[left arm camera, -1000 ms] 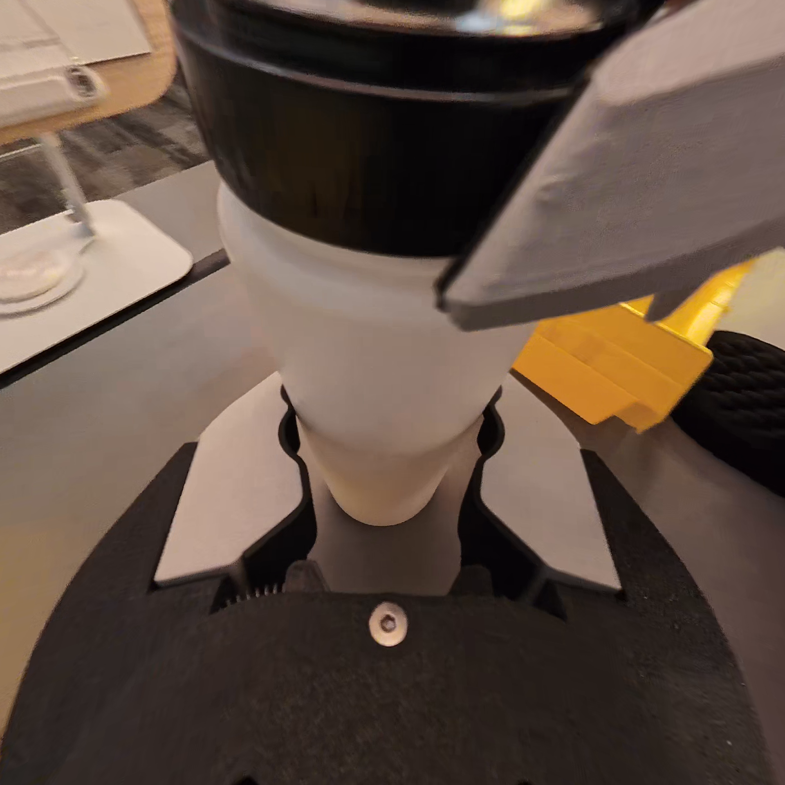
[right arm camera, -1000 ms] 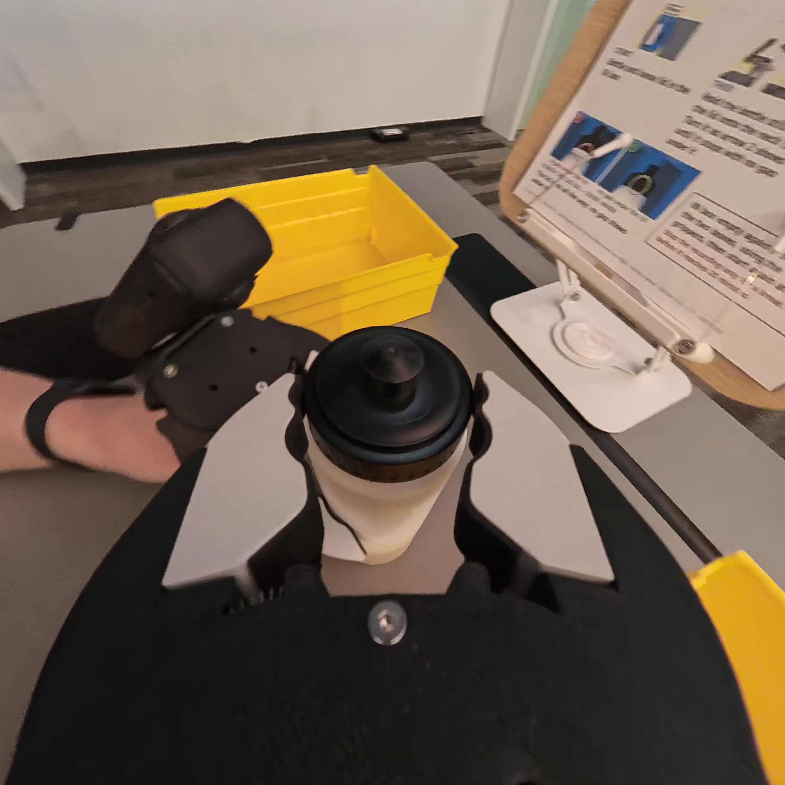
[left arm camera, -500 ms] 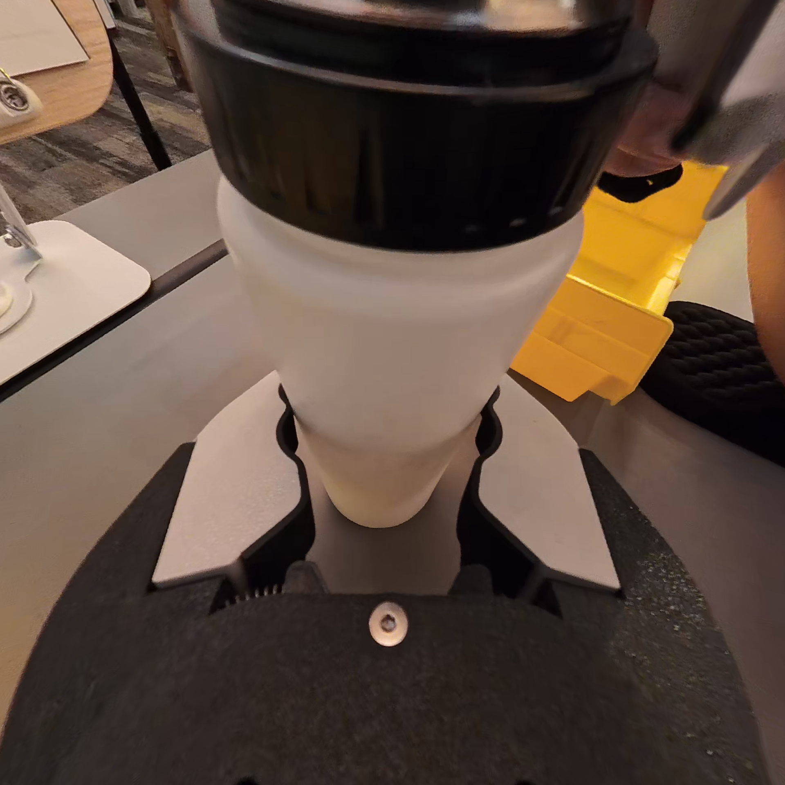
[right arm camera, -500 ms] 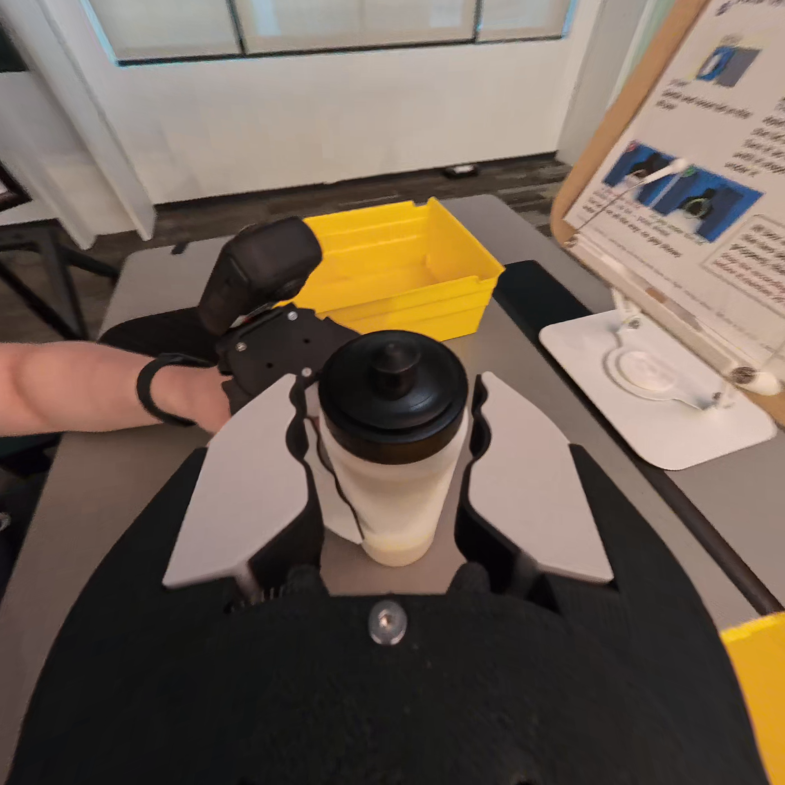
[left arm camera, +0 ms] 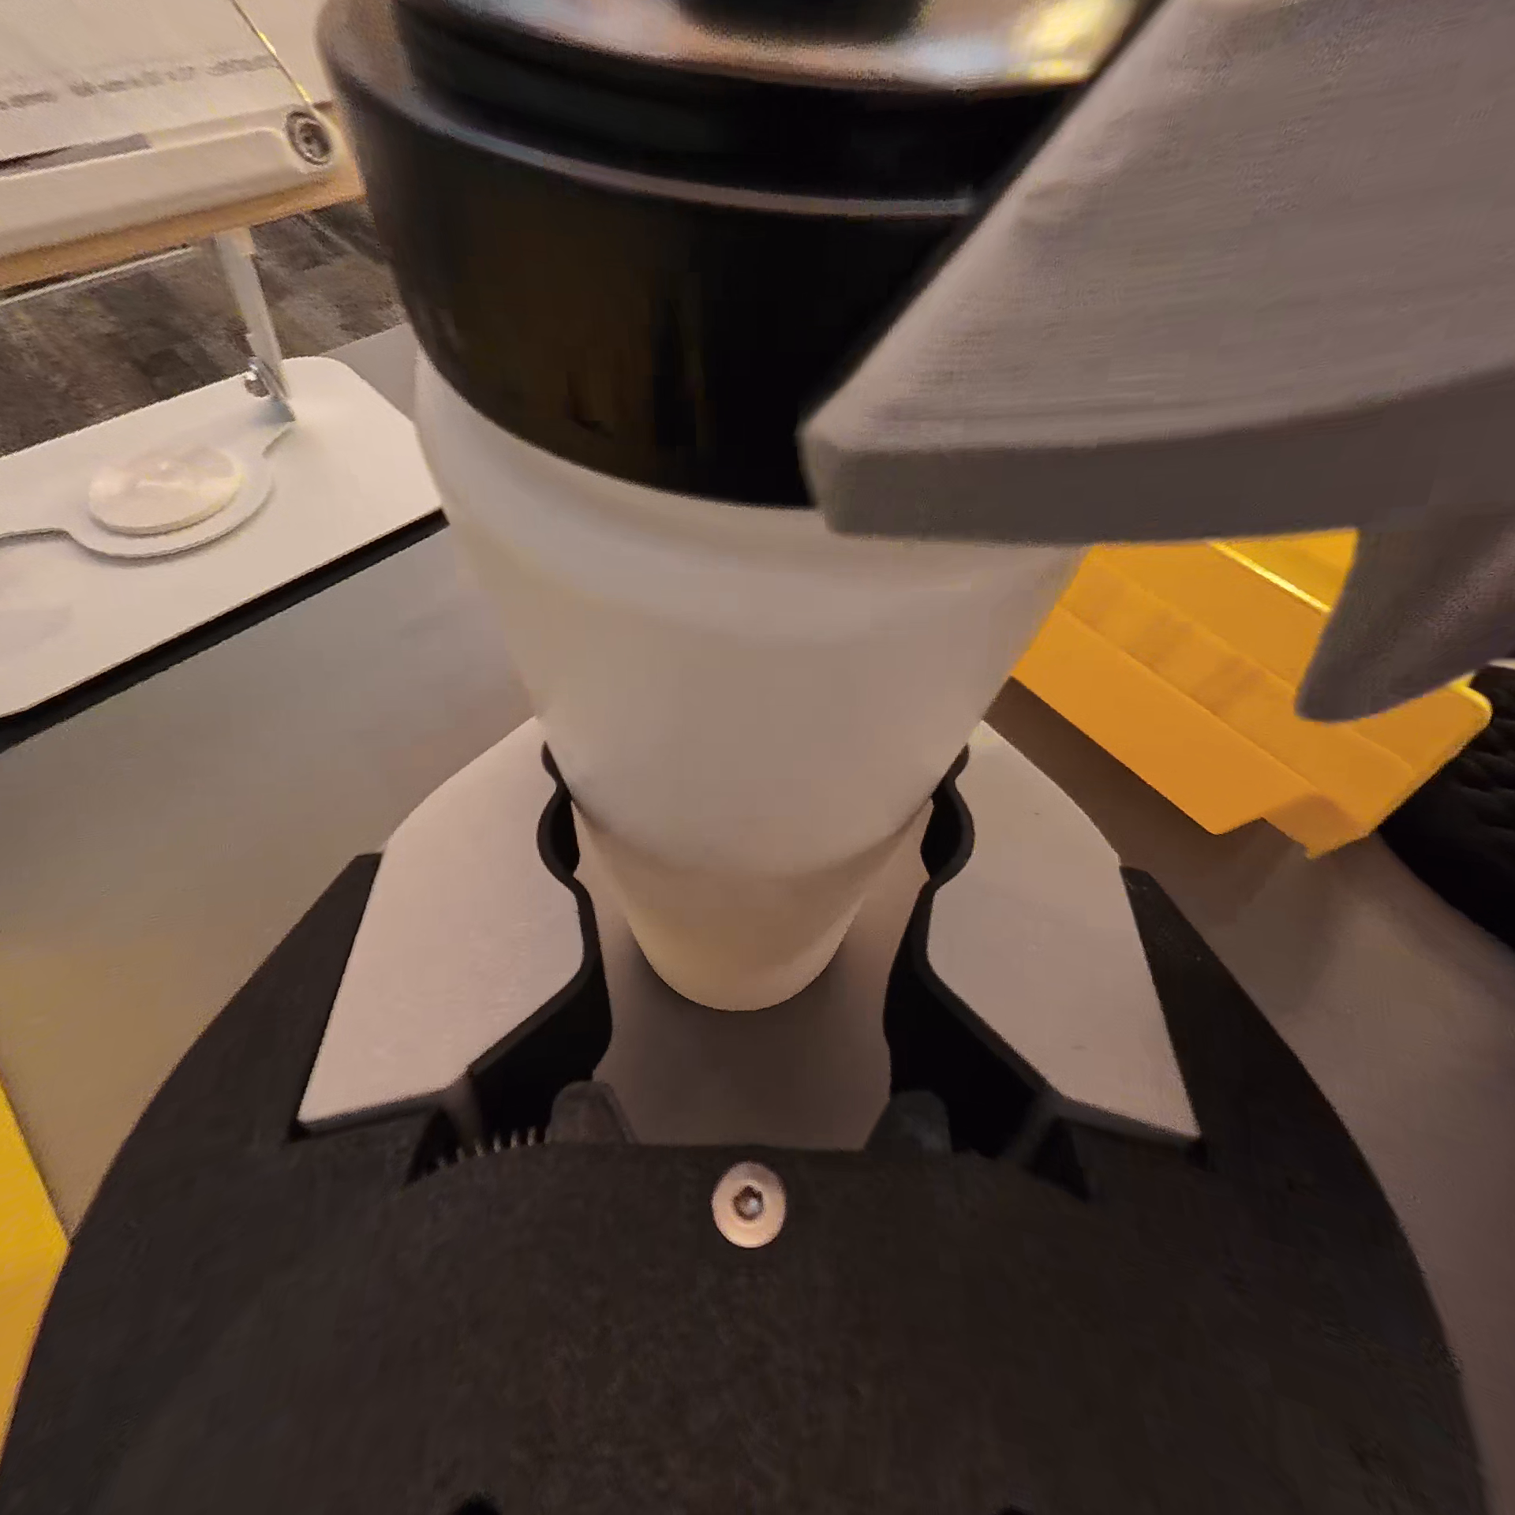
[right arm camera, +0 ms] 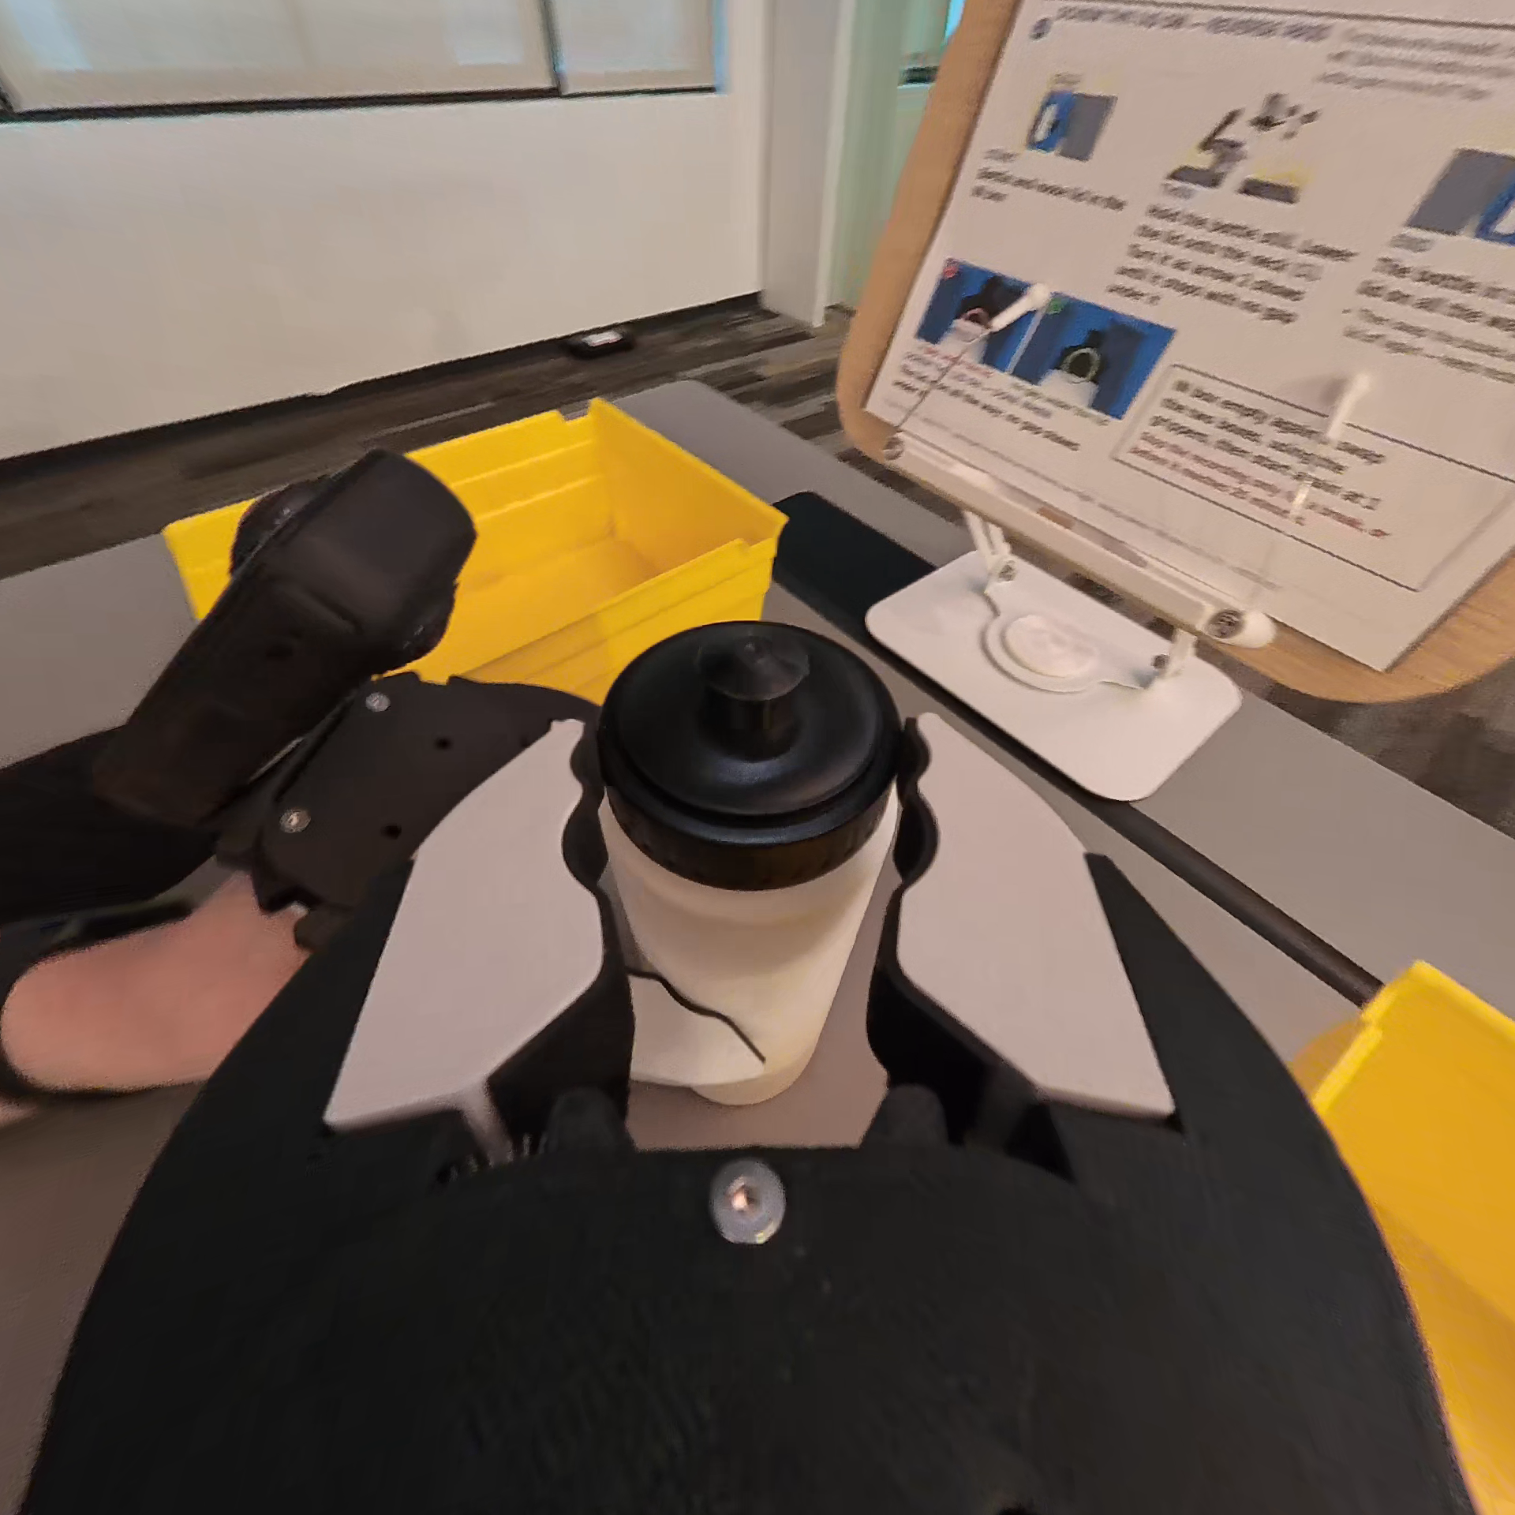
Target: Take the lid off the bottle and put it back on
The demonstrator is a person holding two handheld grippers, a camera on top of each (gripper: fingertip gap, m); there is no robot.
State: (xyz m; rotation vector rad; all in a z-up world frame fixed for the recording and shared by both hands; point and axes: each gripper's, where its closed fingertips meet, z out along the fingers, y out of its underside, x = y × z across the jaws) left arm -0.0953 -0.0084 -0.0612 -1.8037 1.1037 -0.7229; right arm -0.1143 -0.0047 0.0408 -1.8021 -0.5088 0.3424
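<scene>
Your white squeeze bottle (right arm camera: 738, 943) stands upright on the grey bench (right arm camera: 1312, 861), its black lid (right arm camera: 746, 762) seated on the neck. Your left gripper (left arm camera: 754, 828) has its jaws clenched on the bottle's lower body. Your right gripper (right arm camera: 746, 795) brackets the lid, jaws closed against its rim. Behind the bottle, a yellow bin (right arm camera: 574, 557) sits toward the far edge of the bench; a second yellow bin (right arm camera: 1426, 1148) lies at the right edge. An instruction board on a white stand (right arm camera: 1066, 680) rises at the far right corner.
</scene>
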